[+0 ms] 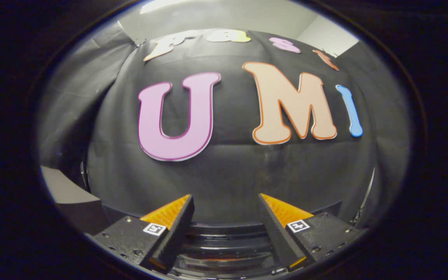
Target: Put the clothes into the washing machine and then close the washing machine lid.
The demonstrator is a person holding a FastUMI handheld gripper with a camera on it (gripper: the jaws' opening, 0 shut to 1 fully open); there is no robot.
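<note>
Washer [224, 243]: dark curved rim and lid, low between the fingers, just below them.
Jaws [226, 202]: spread apart, holding nothing, raised above the washer.
Wall [228, 175]: black cloth, beyond the fingers.

Dark ribbed washing machine top [224, 237] under the spread tongs [226, 202].

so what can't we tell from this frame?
- Washing machine, gripper view: just a dark curved rim between and below the open tongs; lid state unclear.
- Clothes: whereabouts can't be told.
- Drum interior: cut off below the fingers.
- Booth wall fills everything beyond.
</note>
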